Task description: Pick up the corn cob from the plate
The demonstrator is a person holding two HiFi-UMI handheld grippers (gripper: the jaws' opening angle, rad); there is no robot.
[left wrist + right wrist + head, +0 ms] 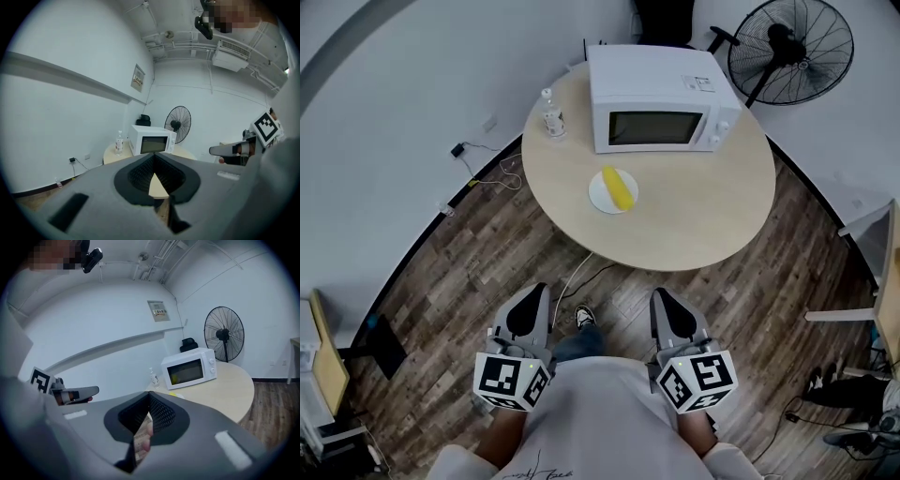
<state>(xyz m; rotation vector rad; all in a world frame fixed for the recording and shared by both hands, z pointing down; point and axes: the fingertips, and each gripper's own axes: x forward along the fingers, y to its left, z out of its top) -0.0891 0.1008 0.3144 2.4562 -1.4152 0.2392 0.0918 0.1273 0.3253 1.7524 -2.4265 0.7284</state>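
small unreadable sticker (697, 83) atop white microwave (661, 98); corn cob (620, 188) on plate (598, 195)

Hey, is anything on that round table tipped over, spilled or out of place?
Nothing stands out. The corn cob lies on its plate, the bottle stands upright, and the microwave has its door shut. Only a white cable trails across the floor under the table.

Support: round pale-wood table (703, 220), standing on a dark plank floor (478, 281).
Rear: white microwave (661, 98), door shut.
Left edge: clear plastic bottle (551, 114), upright, near the microwave's left side.
Middle: white plate (598, 194), in front of the microwave, apart from it.
Floor: white cable (574, 275) under the table's near edge.
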